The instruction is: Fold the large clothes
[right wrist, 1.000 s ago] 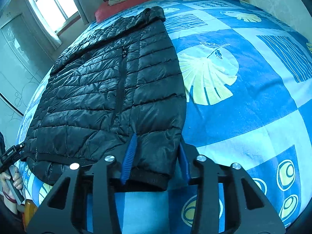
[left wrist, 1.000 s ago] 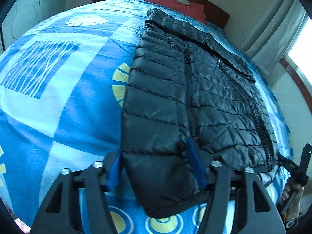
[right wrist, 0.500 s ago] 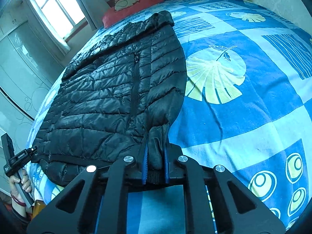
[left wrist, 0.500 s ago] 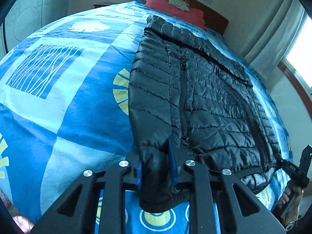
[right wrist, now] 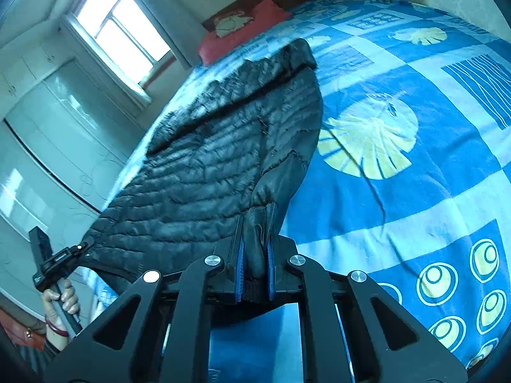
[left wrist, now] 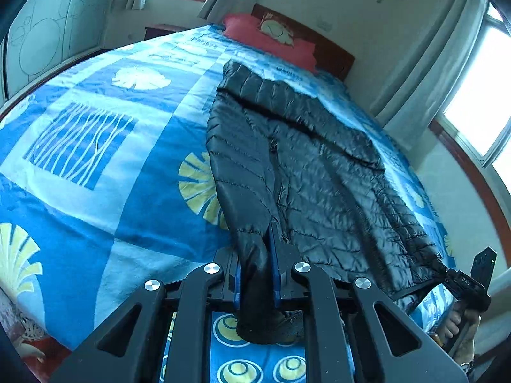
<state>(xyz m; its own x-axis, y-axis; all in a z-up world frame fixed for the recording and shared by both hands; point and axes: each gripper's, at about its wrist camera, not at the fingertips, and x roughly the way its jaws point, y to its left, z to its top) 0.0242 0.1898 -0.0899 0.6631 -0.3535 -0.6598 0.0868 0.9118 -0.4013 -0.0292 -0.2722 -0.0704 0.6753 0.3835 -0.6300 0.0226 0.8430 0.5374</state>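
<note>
A black quilted puffer jacket [left wrist: 319, 166] lies lengthwise on the bed, hood toward the headboard; it also shows in the right wrist view [right wrist: 223, 159]. My left gripper [left wrist: 255, 274] is shut on one bottom corner of the jacket, with the hem bunched between the blue pads and lifted off the bed. My right gripper [right wrist: 255, 255] is shut on the other bottom corner and holds it raised too. Each gripper shows in the other's view, at the far hem corner [left wrist: 469, 284] [right wrist: 54, 265].
The bed has a blue patterned cover [left wrist: 95, 146] with yellow leaf prints [right wrist: 367, 140]. Red pillows [left wrist: 271, 36] lie at the wooden headboard. Windows with curtains [left wrist: 472, 95] and a pale wardrobe [right wrist: 48, 134] line the walls beside the bed.
Both grippers closed from open onto the jacket's bottom corners, then lifted them up off the bed; the near hem now hangs raised between them.
</note>
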